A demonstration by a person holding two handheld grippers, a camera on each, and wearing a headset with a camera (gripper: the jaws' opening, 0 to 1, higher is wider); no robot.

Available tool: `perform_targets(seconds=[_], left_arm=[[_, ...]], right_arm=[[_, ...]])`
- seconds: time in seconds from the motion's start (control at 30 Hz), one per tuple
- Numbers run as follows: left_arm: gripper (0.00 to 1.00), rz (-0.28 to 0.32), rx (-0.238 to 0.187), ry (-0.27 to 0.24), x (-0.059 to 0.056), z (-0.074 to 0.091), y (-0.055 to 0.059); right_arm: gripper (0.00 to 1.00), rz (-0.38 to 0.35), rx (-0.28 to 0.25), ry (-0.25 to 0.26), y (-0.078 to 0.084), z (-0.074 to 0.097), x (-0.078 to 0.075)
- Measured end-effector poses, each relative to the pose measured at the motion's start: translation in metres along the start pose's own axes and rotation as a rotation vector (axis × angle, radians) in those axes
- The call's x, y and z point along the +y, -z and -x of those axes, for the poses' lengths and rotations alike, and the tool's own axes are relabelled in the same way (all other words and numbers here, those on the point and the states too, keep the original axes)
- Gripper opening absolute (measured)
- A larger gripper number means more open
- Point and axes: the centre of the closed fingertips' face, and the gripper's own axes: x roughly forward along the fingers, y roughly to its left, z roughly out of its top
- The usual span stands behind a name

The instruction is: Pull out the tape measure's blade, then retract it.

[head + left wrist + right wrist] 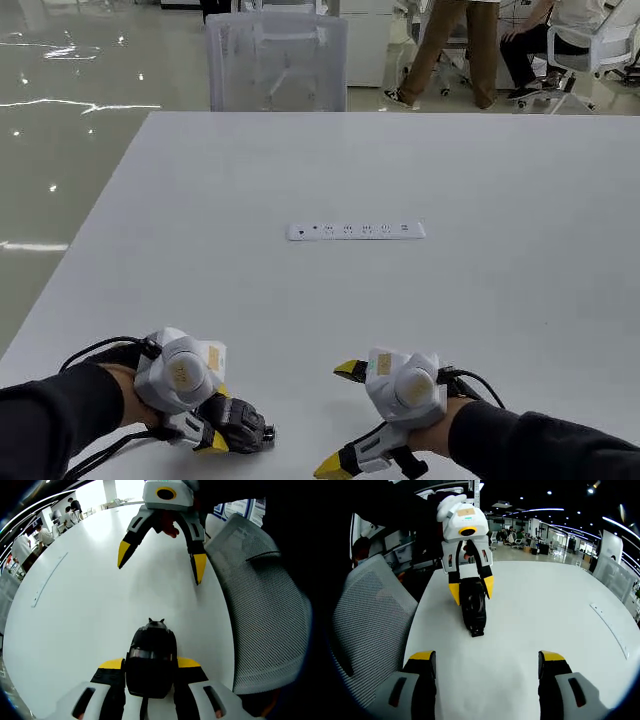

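Clamping a black, rounded plastic tape measure [243, 425] between its yellow-tipped jaws, the left hand-held gripper [220, 418] sits at the near left of the white counter [400, 160], in a hand with a dark sleeve. The case stands on edge, low against the counter top. A small tab at its front end points right, toward the other tool.

The right hand-held gripper [340, 417] hovers at the near right with its jaws spread wide and nothing between them. It stays apart from the tape measure, with bare counter between the two.

From the left gripper view, the left hand-held gripper [150, 663] pinches the tape measure [151, 645] at both sides. Beyond it the right hand-held gripper [161, 562] faces back, its jaws gaping.

From the right gripper view, the right hand-held gripper [486, 656] shows its two yellow tips set far apart over the bare surface. Straight ahead, the left hand-held gripper [471, 590] holds the tape measure [472, 607] upright.

A white power strip [356, 231] lies flat near the middle of the counter, well beyond both tools. A pale mesh-backed chair [278, 62] stands at the far edge. Two people [455, 45] are on the glossy floor at the far right, one standing and one seated.
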Motion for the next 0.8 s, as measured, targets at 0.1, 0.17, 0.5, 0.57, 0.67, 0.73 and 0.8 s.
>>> perform_targets(seconds=[0.1, 0.17, 0.5, 0.57, 0.67, 0.73, 0.8], left_arm=[[0.33, 0.028, 0.004, -0.001, 0.000, 0.000, 0.001], [0.33, 0.038, 0.003, -0.006, 0.000, 0.000, 0.000], [0.33, 0.093, -0.026, 0.003, 0.000, -0.001, 0.000], [0.33, 0.097, -0.027, 0.006, 0.000, -0.001, 0.000], [0.33, 0.108, -0.043, 0.017, 0.001, -0.001, 0.000], [0.33, 0.114, -0.053, 0.018, 0.001, -0.001, -0.001], [0.33, 0.115, -0.057, 0.018, 0.000, -0.001, -0.001]], right_arm=[[0.75, 0.017, -0.003, -0.016, -0.005, -0.011, 0.002], [0.71, 0.028, -0.002, -0.025, -0.007, -0.017, 0.003], [0.56, 0.068, 0.020, -0.066, -0.015, -0.055, 0.009], [0.52, 0.078, 0.029, -0.072, -0.015, -0.060, 0.011], [0.36, 0.073, 0.040, -0.072, -0.014, -0.065, 0.010], [0.26, 0.091, 0.047, -0.051, -0.012, -0.070, 0.007], [0.24, 0.091, 0.047, -0.067, -0.013, -0.071, 0.010]])
